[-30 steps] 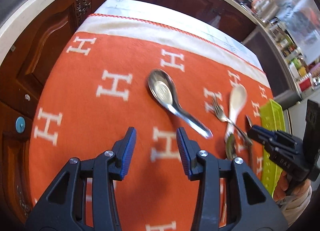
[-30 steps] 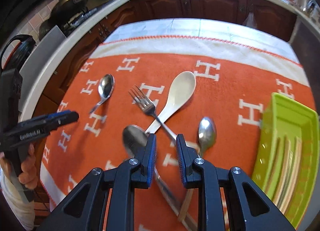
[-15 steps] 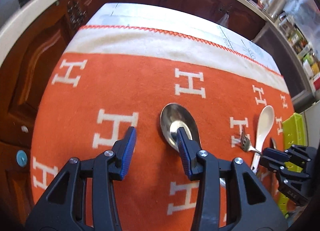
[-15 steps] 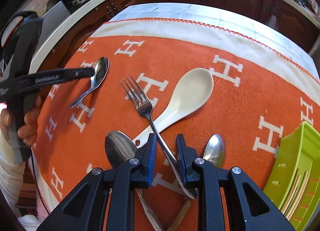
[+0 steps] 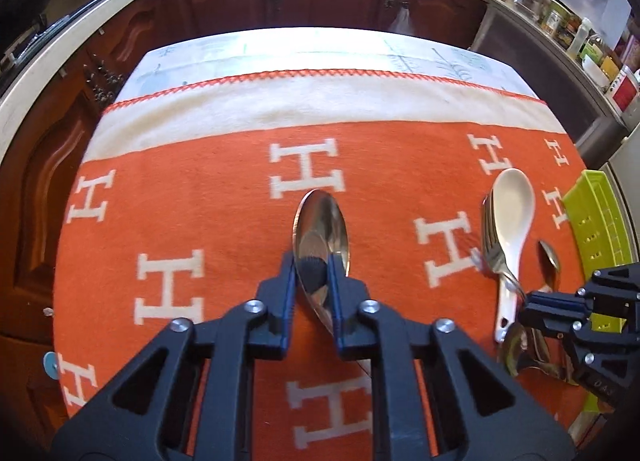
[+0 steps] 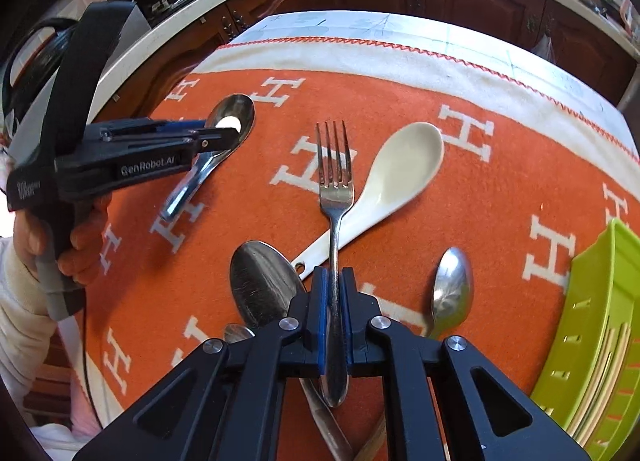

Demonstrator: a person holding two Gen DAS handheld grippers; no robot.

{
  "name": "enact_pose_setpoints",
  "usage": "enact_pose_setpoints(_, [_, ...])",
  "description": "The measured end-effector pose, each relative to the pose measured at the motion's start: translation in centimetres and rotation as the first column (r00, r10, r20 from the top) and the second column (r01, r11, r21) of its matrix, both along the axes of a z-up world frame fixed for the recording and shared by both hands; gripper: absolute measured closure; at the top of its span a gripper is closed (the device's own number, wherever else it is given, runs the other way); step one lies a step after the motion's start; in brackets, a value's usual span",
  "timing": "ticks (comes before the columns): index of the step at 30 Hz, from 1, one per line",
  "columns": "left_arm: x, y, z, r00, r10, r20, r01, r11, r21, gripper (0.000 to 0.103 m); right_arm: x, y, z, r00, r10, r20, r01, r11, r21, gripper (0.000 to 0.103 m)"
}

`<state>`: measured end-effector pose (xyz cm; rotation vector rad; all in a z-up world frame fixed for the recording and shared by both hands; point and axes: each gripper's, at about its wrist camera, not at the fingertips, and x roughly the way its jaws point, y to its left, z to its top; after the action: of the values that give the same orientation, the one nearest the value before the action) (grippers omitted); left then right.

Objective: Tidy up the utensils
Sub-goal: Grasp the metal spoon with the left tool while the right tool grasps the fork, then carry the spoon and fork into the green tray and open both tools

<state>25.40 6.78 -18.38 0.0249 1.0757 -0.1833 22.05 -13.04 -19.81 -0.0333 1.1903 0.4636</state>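
Observation:
A steel spoon (image 5: 320, 217) lies on the orange H-patterned cloth (image 5: 200, 189). My left gripper (image 5: 312, 261) is closing on it, pads against both sides of the bowl's rear. The right wrist view shows that left gripper (image 6: 224, 135) over the same spoon (image 6: 244, 109), its handle sticking out below. My right gripper (image 6: 333, 277) is closing on the handle of a fork (image 6: 335, 165), pads pressed on it. The fork crosses a white ceramic spoon (image 6: 404, 165).
A large steel spoon (image 6: 260, 281) and a smaller one (image 6: 452, 285) lie either side of my right gripper. A lime-green slotted tray (image 6: 600, 301) stands at the cloth's right edge. Dark wood cabinets and a counter ring the table. A hand (image 6: 36, 237) holds the left gripper.
My left gripper slid right and down over the steel spoon and its jaws closed around it. My right gripper sank a little and narrowed onto the fork handle.

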Motion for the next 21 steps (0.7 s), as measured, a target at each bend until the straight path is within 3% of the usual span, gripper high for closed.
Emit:
enact_pose_setpoints(2, [-0.4, -0.1, 0.2, 1.0, -0.001, 0.002, 0.001, 1.0, -0.027, 0.101, 0.0, -0.6, 0.2, 1.0, -0.022, -0.004, 0.023, 0.999, 0.026, 0.097])
enact_pose_setpoints(11, [-4.1, -0.9, 1.3, 0.999, -0.022, -0.027, 0.019, 0.995, -0.101, 0.101, -1.0, -2.4, 2.1, 0.997, -0.081, 0.02, 0.079, 0.994, 0.076, 0.098])
enact_pose_setpoints(21, [-10.2, -2.7, 7.3, 0.997, -0.067, 0.028, 0.071, 0.974, -0.215, 0.101, -4.7, -4.3, 4.7, 0.989, -0.145, 0.007, 0.143, 0.978, 0.151, 0.101])
